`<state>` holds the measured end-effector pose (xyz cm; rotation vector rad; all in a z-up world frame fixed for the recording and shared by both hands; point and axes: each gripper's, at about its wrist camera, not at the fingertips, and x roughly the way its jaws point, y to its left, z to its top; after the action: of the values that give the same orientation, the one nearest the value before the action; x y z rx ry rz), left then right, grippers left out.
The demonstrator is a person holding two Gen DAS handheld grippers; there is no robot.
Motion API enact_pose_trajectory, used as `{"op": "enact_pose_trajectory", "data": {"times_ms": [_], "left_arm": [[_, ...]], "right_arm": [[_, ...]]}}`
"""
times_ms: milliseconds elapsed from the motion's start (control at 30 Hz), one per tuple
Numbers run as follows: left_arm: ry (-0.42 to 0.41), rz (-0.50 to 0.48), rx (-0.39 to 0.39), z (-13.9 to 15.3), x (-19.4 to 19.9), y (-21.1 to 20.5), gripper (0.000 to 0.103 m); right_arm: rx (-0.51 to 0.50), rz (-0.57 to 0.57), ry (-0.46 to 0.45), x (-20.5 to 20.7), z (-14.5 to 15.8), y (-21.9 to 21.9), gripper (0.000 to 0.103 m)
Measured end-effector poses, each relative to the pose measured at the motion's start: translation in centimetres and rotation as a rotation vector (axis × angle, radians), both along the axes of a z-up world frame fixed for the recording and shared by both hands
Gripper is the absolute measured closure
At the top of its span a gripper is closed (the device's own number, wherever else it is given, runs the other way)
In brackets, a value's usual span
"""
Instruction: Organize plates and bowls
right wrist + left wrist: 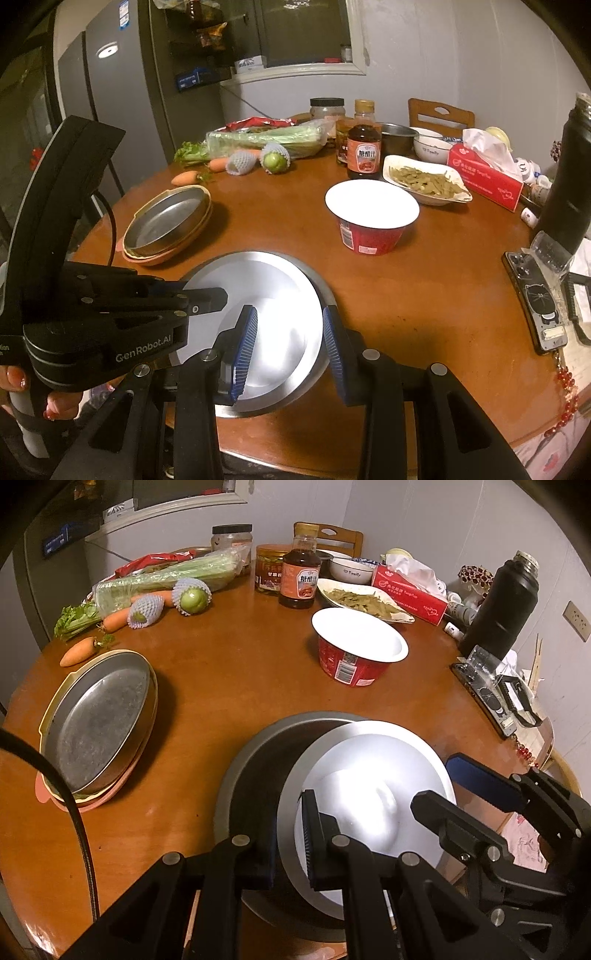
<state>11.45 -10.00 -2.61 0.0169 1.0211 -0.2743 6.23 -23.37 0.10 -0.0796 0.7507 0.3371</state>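
A shiny shallow steel plate [266, 317] sits tilted inside a larger grey metal basin [255, 775] at the near edge of the round brown wooden counter [424, 295], its right rim riding up over the basin's lip. The left tool [290, 834] is clenched on the plate's near-left rim — one ribbed pad on the inside face, the other behind the wall. The right tool [290, 350] straddles the near-right rim with blue ribbed pads [247, 343] on either side; the left pad seems to touch the plate, but whether the pair is truly pressing I cannot tell.

The plate looks thin, stiff and light, and its polished surface is likely slippery, so a rim pinch is the sensible hold — two grips well apart on the near edge should keep it from pivoting. Metal on metal will probably slide and clatter rather than chip, so nothing here seems fragile.

Farther off, a dull steel pan stacked on yellow and pink plastic plates [99, 731] lies at the left, which is a plausible home for it. A red paper noodle bowl [371, 218] with a white interior stands beyond; it looks light, soft-walled and easy to crush.
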Motion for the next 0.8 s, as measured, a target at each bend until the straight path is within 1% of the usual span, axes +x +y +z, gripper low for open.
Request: {"op": "enact_pose_trajectory", "data": {"times_ms": [67,333,600,800], "left_arm": [[-0.012,0.001,0.018,-0.1,-0.1,0.0,0.091],[-0.038,-0.006,0.026,-0.5,-0.2,0.2,0.091],[-0.041,-0.01,0.005,-0.8,-0.2,0.7,0.091],[-0.047,-0.011,-0.001,-0.9,-0.4,0.7,0.091]], "right_arm": [[-0.001,0.0,-0.005,0.0,0.1,0.2,0.063],[0.007,-0.004,-0.012,0.2,-0.1,0.6,0.063],[0.007,-0.015,-0.019,0.8,-0.3,1.0,0.063],[-0.003,-0.022,-0.001,1.2,-0.8,1.2,0.063]]}}
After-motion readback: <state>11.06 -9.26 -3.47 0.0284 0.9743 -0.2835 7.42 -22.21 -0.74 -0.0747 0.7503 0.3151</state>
